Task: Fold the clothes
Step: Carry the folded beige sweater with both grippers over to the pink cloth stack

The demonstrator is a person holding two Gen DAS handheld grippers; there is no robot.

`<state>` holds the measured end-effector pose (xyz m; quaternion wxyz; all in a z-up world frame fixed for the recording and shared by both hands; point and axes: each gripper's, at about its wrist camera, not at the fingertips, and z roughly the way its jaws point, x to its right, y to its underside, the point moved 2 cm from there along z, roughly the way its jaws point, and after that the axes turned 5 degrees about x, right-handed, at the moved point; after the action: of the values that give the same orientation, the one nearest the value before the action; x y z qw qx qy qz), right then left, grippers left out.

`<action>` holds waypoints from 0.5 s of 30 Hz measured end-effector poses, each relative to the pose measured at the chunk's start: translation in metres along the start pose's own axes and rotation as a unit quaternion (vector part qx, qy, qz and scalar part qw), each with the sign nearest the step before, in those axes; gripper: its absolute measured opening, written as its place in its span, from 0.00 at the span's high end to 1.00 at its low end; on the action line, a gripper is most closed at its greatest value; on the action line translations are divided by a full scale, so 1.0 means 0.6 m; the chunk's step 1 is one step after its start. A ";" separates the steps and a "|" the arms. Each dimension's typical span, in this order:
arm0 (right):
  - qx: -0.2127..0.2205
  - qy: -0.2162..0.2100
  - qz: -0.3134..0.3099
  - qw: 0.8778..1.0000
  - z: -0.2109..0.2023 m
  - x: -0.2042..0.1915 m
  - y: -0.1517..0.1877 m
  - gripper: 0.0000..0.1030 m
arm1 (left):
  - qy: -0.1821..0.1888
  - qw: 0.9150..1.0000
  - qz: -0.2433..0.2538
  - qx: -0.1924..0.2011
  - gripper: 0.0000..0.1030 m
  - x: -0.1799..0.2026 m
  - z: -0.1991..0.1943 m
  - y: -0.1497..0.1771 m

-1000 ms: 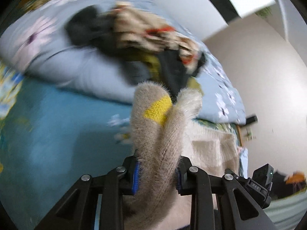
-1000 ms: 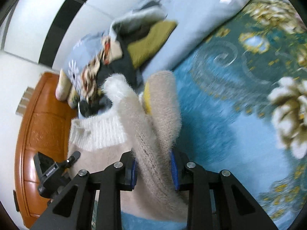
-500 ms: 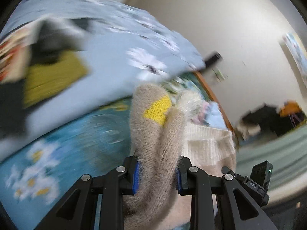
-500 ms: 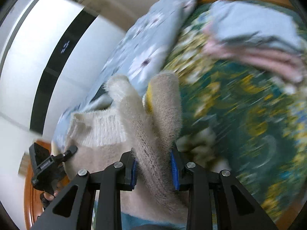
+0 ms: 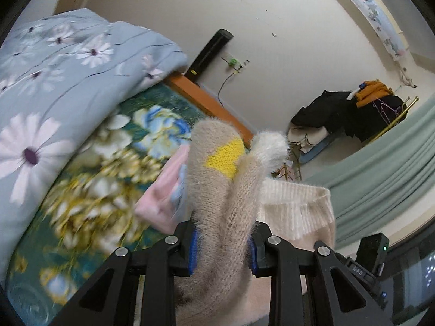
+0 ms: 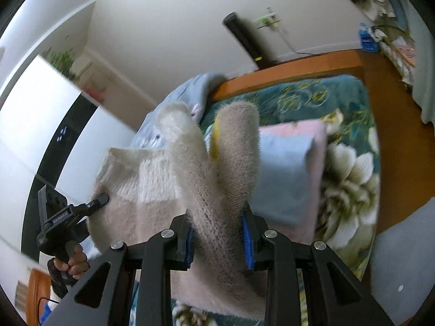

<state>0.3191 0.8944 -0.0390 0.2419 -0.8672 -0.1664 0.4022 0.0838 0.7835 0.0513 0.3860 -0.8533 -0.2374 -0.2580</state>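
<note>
Both of your grippers are pinching the same fuzzy beige knit sweater (image 5: 225, 217): your left gripper (image 5: 221, 247) clamps a bunched fold showing a yellow patch (image 5: 224, 157), and your right gripper (image 6: 217, 236) squeezes a similar thick roll between its blue-padded fingers (image 6: 247, 241). You hold the soft, hairy garment raised above the floral bedspread (image 5: 89, 190), its gripped folds running straight away from each camera, with a cream ribbed band (image 6: 144, 179) stretched between your hands. Just beyond it lies a folded pink and pale blue stack (image 6: 291, 174) on the bed, beside a daisy-print grey-blue quilt (image 5: 54, 81).
</note>
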 end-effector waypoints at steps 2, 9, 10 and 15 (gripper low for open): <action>0.009 0.009 0.005 1.000 0.014 0.017 -0.020 0.71 | 0.004 1.000 0.002 -0.008 0.71 0.011 0.041 -0.021; 0.032 0.014 0.050 0.998 0.056 0.088 -0.070 0.71 | 0.005 1.000 0.006 -0.021 0.71 0.014 0.160 -0.083; 0.031 0.014 0.057 0.998 0.062 0.096 -0.067 0.71 | 0.001 1.000 0.003 -0.022 0.71 0.009 0.172 -0.089; 0.016 0.020 0.085 0.996 0.101 0.136 -0.051 0.71 | -0.018 0.999 -0.013 -0.036 0.71 -0.028 0.228 -0.094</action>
<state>0.3196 0.9767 -0.1064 0.2234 -0.8820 -0.0811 0.4069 0.0724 0.9203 -0.0067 0.3473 -0.8679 -0.2462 -0.2558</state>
